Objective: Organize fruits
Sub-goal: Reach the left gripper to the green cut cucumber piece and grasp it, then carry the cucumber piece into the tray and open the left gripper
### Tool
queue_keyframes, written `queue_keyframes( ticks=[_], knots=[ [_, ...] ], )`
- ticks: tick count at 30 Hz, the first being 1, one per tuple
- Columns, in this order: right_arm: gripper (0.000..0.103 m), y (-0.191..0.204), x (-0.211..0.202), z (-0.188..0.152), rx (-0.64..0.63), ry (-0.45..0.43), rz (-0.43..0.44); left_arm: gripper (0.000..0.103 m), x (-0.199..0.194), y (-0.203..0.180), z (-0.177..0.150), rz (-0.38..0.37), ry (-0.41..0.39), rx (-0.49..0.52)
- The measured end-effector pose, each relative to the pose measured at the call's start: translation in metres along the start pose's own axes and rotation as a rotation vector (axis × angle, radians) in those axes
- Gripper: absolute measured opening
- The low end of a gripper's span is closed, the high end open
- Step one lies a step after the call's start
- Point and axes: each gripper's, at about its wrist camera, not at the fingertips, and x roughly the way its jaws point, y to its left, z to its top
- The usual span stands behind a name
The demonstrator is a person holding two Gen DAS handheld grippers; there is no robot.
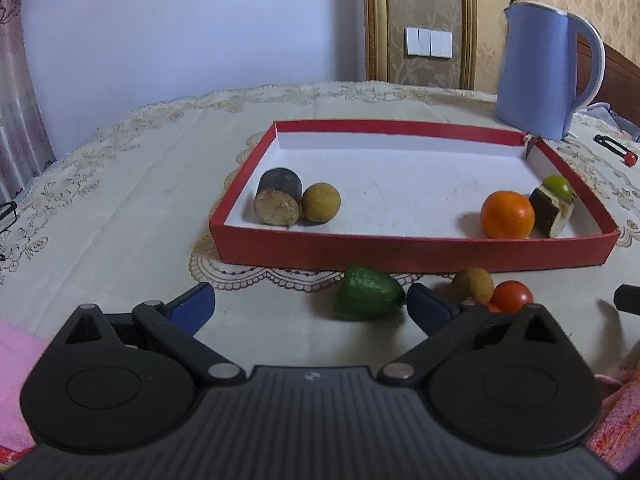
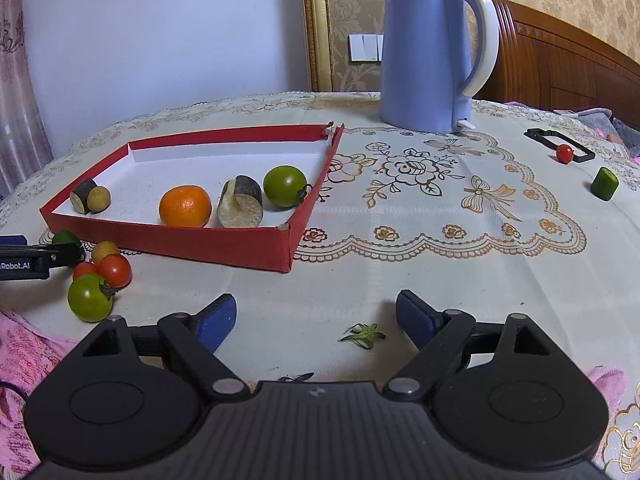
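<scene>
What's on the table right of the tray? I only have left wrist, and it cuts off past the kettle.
Observer: A green cucumber piece lies alone on the cloth, well right of the tray.
Operator: Anything by the red tomato in front of the tray that I can't see?
Observer: Yes, a green tomato sits right beside the red tomato, on the near side.
Operator: Is the right gripper holding anything?
Observer: No. The right gripper is open, and only a loose green stem lies on the cloth between its fingers.
</scene>
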Motion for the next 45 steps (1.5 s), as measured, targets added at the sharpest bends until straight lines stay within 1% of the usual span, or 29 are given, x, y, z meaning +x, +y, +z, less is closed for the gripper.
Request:
queue_keyframes(
  ticks=[1, 6, 9, 12, 15, 20, 22, 23, 28, 33, 36, 42, 45],
  knots=[
    [0.087, 0.0, 0.0, 0.0, 0.0, 0.0, 0.0, 0.099, 0.001, 0.001, 0.0, -0.009, 0.003, -0.002],
    [0.087, 0.0, 0.0, 0.0, -0.001, 0.0, -0.001, 0.098, 0.003, 0.0, 0.0, -0.02, 0.008, 0.009],
    [0.087, 0.0, 0.0, 0.0, -0.001, 0.0, 0.0, 0.092, 0.002, 0.001, -0.001, -0.039, 0.006, 0.007],
    [0.087, 0.001, 0.0, 0.0, -0.001, 0.0, -0.001, 0.085, 0.002, 0.001, -0.001, -0.058, 0.0, 0.008],
    [0.087, 0.0, 0.0, 0.0, -0.002, 0.0, -0.001, 0.082, 0.002, -0.001, -0.001, -0.065, 0.001, 0.014],
    [0.087, 0.001, 0.0, 0.0, -0.002, 0.0, -0.002, 0.076, 0.003, 0.001, -0.001, -0.087, 0.007, 0.007],
    [0.087, 0.0, 0.0, 0.0, -0.002, 0.001, -0.002, 0.068, 0.002, 0.0, -0.001, -0.095, 0.003, 0.014],
    [0.087, 0.001, 0.0, 0.0, -0.003, 0.001, -0.003, 0.067, 0.002, -0.001, -0.001, -0.098, 0.002, 0.021],
    [0.087, 0.001, 0.0, 0.0, -0.004, 0.001, -0.003, 0.048, 0.0, -0.005, -0.002, -0.125, -0.007, 0.043],
    [0.087, 0.001, 0.001, 0.0, -0.003, 0.001, -0.003, 0.033, -0.003, -0.009, -0.004, -0.146, -0.016, 0.065],
    [0.087, 0.001, 0.001, 0.0, -0.004, 0.001, -0.003, 0.032, -0.005, -0.011, -0.005, -0.14, -0.023, 0.077],
    [0.087, 0.002, 0.001, 0.0, -0.004, 0.001, -0.003, 0.032, -0.011, -0.007, -0.005, -0.135, -0.027, 0.067],
    [0.088, 0.001, 0.0, 0.0, -0.003, 0.001, -0.003, 0.032, -0.021, -0.007, 0.003, -0.146, -0.057, 0.063]
  ],
)
